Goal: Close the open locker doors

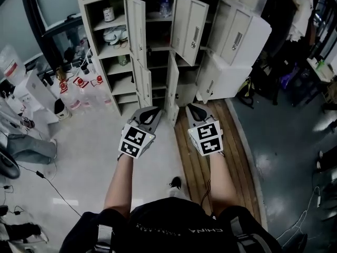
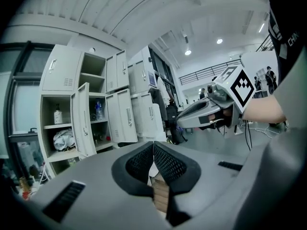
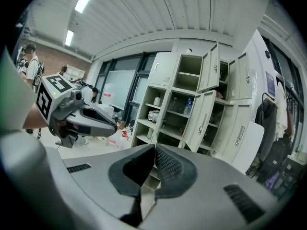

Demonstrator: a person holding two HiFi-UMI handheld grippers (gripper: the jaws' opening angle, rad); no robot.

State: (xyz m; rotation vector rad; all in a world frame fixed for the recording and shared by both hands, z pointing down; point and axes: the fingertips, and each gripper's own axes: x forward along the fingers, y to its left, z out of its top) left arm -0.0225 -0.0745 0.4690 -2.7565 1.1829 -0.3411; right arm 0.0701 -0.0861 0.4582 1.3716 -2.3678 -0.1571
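Observation:
The cream locker bank stands ahead with several doors swung open: an upper door, another upper door and a lower door. My left gripper and right gripper are held side by side, short of the lockers, both shut with nothing between the jaws. In the left gripper view the pads meet, an open door shows at the left and the right gripper at the right. The right gripper view has an open door ahead and the left gripper at the left.
Several water bottles stand on the floor left of the lockers. A white cabinet leans at the right of the bank. Wooden planks lie under my right arm. Cables trail at the left, dark clothing hangs at the right.

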